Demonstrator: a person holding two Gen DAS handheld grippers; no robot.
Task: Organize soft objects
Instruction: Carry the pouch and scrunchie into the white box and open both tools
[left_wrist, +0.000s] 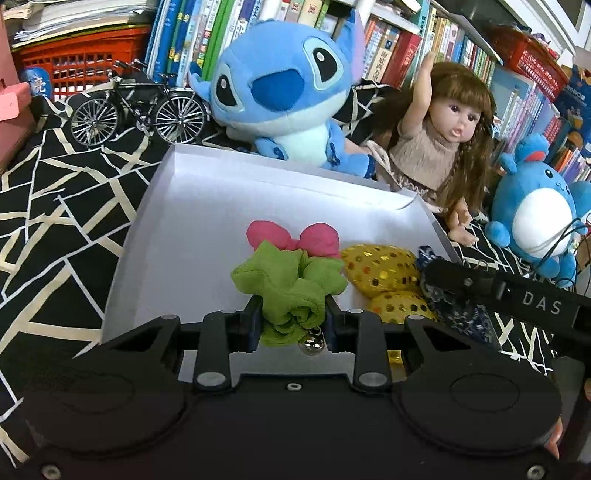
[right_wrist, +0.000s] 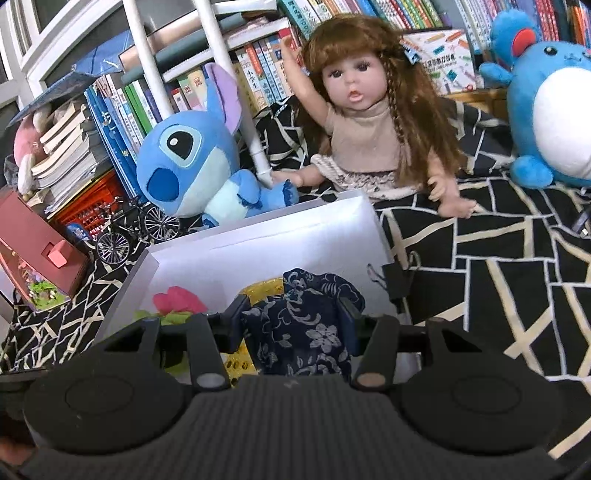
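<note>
Left gripper (left_wrist: 293, 314) pinched narrow on green bow (left_wrist: 290, 288), limp, light, bell dangling below jaws; right gripper (right_wrist: 291, 323) clamped on floppy navy floral cloth (right_wrist: 303, 325), bunched between jaws; both over white box (left_wrist: 155, 236); best gripped mid-bunch

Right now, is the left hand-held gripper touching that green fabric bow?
Touching. The left wrist view shows the left hand-held gripper with both fingers pressed against the sides of the green bow, which bunches between them above the white box.
</note>
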